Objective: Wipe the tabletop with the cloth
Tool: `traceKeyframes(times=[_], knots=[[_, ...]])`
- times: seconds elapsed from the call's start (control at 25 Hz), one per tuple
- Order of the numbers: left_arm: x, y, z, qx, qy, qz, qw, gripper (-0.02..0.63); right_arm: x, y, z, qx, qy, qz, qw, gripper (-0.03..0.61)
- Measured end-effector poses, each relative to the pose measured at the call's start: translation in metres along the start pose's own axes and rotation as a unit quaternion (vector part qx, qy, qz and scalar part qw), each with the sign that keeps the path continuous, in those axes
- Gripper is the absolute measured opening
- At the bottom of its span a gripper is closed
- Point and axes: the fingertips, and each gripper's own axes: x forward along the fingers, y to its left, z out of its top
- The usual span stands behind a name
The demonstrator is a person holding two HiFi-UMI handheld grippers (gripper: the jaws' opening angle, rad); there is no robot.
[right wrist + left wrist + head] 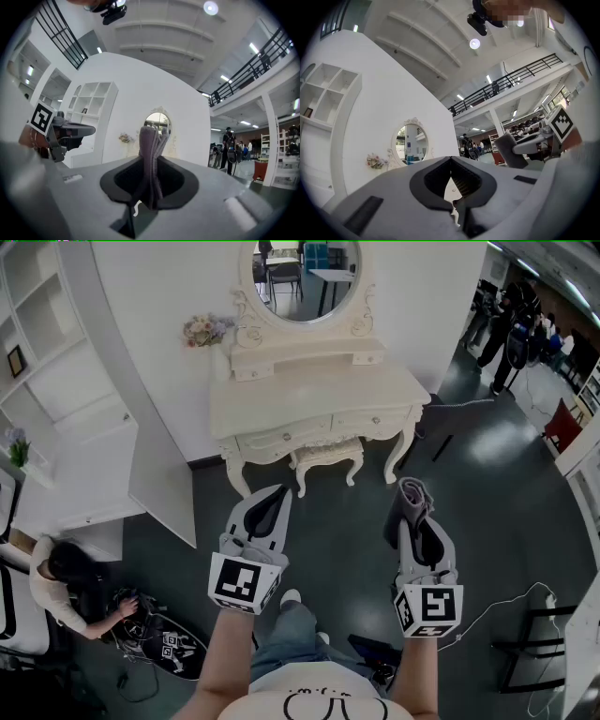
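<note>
Holding both tools out in front, the person has the right gripper (pixel 419 526) clamped on a folded grey cloth (pixel 410 496), its bunched end poking past the jaws, presumably ready for wiping. The left gripper (pixel 269 505) has its jaws together on nothing, likely just idle. Well ahead stands the white dressing table (pixel 281 409), its top not yet reached.

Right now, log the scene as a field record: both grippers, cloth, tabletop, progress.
left gripper: jaws shut, nothing between them
right gripper: shut on the cloth
cloth: grey, bunched, sticking out past the jaws
tabletop: white, ahead of both grippers; flowers at its left end
progress: cloth held in the air, apart from the tabletop; wiping not yet begun
</note>
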Motion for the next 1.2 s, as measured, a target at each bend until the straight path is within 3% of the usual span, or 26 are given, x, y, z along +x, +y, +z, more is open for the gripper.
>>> traceKeyframes(times=[0.24,0.4,0.72,1.0,1.2], knots=[[0.027,-0.008,0.001,-0.01,0.01,-0.019,0.9997,-0.002,0.013,-0.007,0.011,-0.035,0.006,0.026,0.999,0.08],[0.06,0.0,-0.007,0.007,0.012,-0.045,0.9989,-0.002,0.045,-0.017,0.015,-0.016,0.019,0.037,0.999,0.081],[0.158,0.061,-0.025,-0.019,-0.011,-0.048,0.9986,-0.002,0.149,-0.06,0.008,-0.009,0.036,-0.002,0.999,0.091],[0.253,0.109,-0.056,-0.024,0.002,-0.052,0.9983,-0.002,0.25,-0.08,-0.003,-0.025,0.049,-0.006,0.998,0.089],[0.303,0.139,-0.072,-0.033,0.013,-0.055,0.9978,-0.002,0.301,-0.1,-0.006,0.031,0.037,-0.016,0.999,0.092]])
